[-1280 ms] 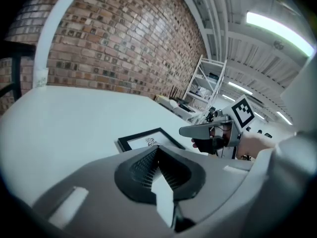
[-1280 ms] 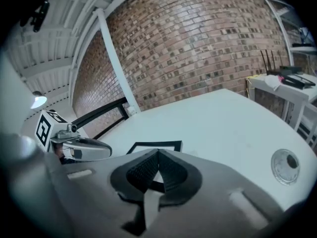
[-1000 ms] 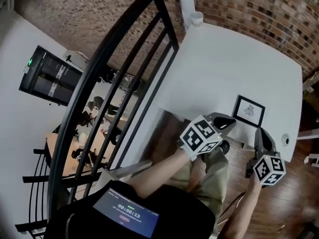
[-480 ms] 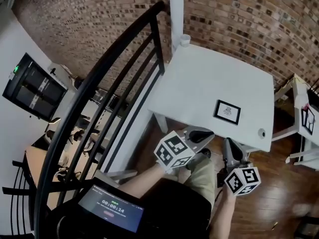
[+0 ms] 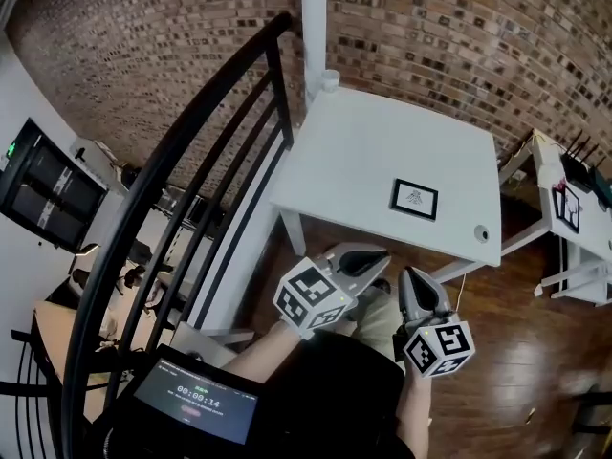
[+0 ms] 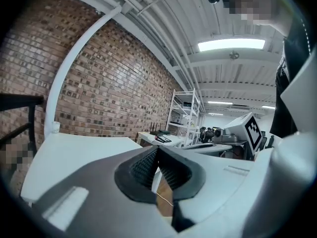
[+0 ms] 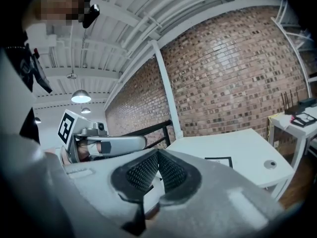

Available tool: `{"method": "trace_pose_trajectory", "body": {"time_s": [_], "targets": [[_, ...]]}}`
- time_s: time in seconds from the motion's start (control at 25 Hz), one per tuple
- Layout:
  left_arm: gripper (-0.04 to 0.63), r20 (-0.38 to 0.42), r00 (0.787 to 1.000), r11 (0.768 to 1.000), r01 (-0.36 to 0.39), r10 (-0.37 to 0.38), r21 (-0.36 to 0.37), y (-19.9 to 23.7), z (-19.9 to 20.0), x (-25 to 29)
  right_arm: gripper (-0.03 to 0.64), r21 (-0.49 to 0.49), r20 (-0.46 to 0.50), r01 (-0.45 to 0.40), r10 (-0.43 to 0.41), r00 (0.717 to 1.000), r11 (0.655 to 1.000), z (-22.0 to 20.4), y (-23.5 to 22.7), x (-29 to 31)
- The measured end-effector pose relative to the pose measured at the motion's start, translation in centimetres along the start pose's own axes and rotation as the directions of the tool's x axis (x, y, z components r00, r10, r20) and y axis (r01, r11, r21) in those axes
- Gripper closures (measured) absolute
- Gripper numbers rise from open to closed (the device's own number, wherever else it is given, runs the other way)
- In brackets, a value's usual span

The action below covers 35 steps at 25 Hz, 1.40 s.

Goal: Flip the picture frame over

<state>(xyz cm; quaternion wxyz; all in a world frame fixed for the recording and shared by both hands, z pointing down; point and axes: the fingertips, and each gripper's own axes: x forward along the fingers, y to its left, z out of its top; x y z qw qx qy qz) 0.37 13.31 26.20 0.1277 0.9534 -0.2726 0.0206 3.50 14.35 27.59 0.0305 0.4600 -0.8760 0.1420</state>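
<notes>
Right now the picture frame (image 5: 414, 199) lies flat on the white table (image 5: 373, 146), its black border and a small print facing up, toward 5 o'clock of the tabletop and near the front edge. A round hole (image 5: 481, 233) in the table sits at 4 o'clock from the frame, and a white cup (image 5: 329, 79) stands on the far corner at 11 o'clock, beside a white post

Both grippers hang off the table, in front of the person's body, at about 6 to 7 o'clock from the frame and well apart from it. The left gripper (image 5: 381, 254) has its fingers clenched tip to tip with nothing between them, and the right gripper (image 5: 409, 275) is likewise pressed closed and empty, just beside the left one. From the right gripper view the frame (image 7: 219, 161) shows beyond the fingers at 2 o'clock, untouched

A black railing (image 5: 191, 161) runs along the table's left side, a brick wall (image 5: 459, 36) stands behind, and a second white table (image 5: 564, 208) is at 3 o'clock
</notes>
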Motion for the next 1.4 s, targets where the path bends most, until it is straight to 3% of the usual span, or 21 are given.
{"method": "trace_pose_trajectory", "body": {"time_s": [0.68, 1.0, 1.4], "targets": [[0.583, 0.018, 1.0, 0.994, -0.026, 0.025, 0.102, -2.9, -0.3, -1.7, 0.626, -0.068, 0.085, -0.004, 0.009, 0.996, 0.998, 0.7, 2.7, -2.2], [0.583, 0.007, 1.0, 0.993, -0.03, 0.03, 0.115, -3.9, -0.8, -1.8, 0.626, -0.072, 0.081, -0.007, 0.013, 0.997, 0.997, 0.3, 3.0, -3.0], [0.583, -0.025, 1.0, 0.986, 0.0, 0.005, 0.167, -4.1, -0.3, 0.5, 0.626, -0.059, 0.106, 0.039, -0.033, 0.994, 0.998, 1.7, 1.0, -3.6]]}}
